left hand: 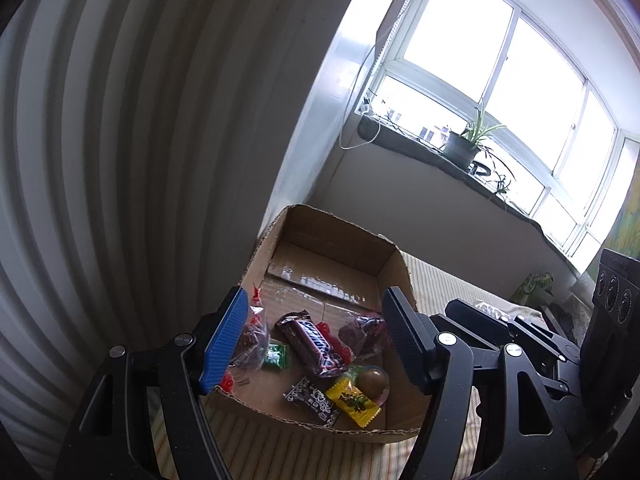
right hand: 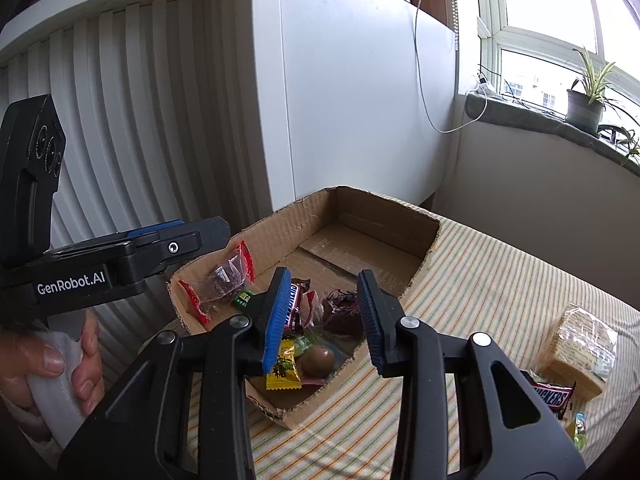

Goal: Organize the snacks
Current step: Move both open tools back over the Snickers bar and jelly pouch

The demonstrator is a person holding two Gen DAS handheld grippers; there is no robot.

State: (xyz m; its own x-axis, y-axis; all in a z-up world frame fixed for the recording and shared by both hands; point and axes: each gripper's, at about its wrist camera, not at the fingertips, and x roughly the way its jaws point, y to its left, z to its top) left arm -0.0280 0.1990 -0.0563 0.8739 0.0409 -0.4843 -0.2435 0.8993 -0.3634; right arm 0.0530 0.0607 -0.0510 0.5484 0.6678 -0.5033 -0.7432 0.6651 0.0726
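A shallow cardboard box sits on a striped cloth and holds several snacks: a Snickers bar, a yellow candy, a brown chocolate ball, a black patterned packet, a small green candy and clear red-edged bags. My left gripper is open and empty above the box's near end. My right gripper is open and empty above the same snacks.
On the cloth to the right lie another Snickers bar, a wrapped wafer block and a small green candy. A ribbed white wall stands behind the box. A window sill with a potted plant is at the far right.
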